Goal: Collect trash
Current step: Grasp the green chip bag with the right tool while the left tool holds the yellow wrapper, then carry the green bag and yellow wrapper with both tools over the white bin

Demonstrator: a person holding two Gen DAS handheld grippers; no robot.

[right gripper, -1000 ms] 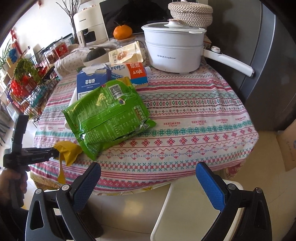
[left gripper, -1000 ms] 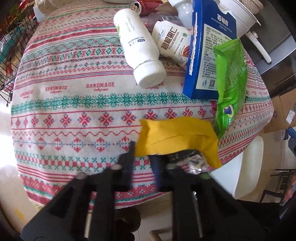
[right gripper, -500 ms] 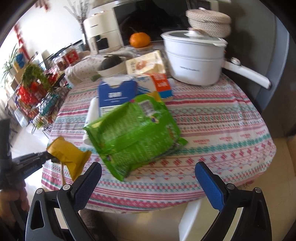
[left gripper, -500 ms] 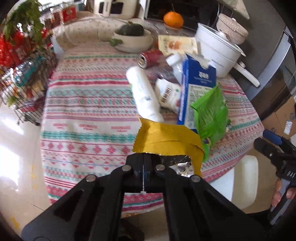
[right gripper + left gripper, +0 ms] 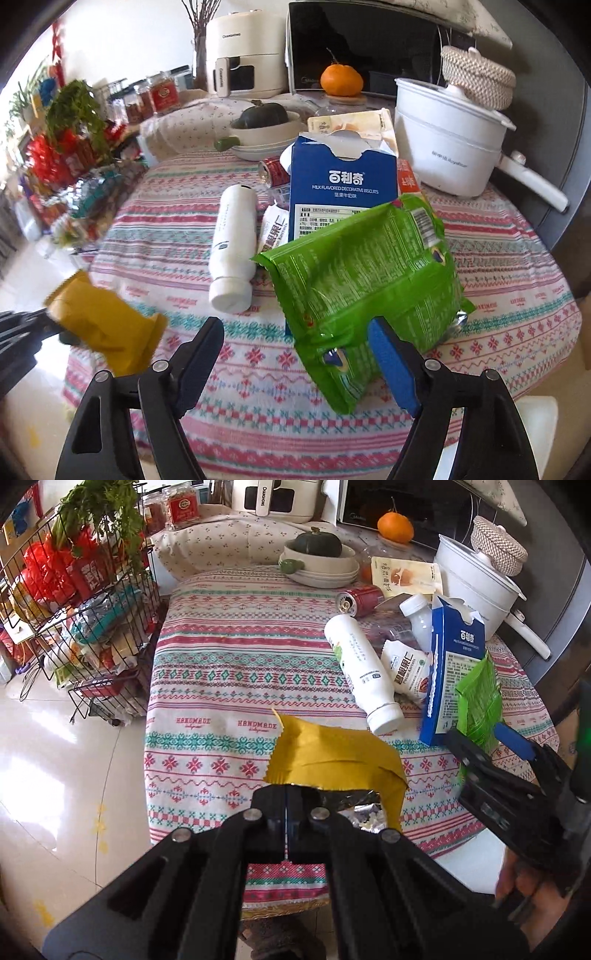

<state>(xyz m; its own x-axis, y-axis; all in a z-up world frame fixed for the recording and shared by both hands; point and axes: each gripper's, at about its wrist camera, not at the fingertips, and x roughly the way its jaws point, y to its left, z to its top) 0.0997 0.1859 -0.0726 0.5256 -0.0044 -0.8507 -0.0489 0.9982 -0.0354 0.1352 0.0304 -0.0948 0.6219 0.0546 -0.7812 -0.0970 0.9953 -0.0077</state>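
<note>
Green snack bag (image 5: 369, 280) between closing right jaws — untouched; left jaws pinch yellow wrapper (image 5: 332, 757).

A white pot (image 5: 448, 147) with a woven lid stands far right on the patterned tablecloth (image 5: 229, 686), an orange (image 5: 341, 80) and squash bowl (image 5: 319, 563) behind, a wire rack (image 5: 77, 602) left.

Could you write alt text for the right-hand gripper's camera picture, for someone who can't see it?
The right gripper, jaws closing, straddles the near edge of a green snack bag on a patterned tablecloth. Behind lie a white bottle and a blue biscuit box; at left, the left gripper holds a yellow wrapper.
</note>
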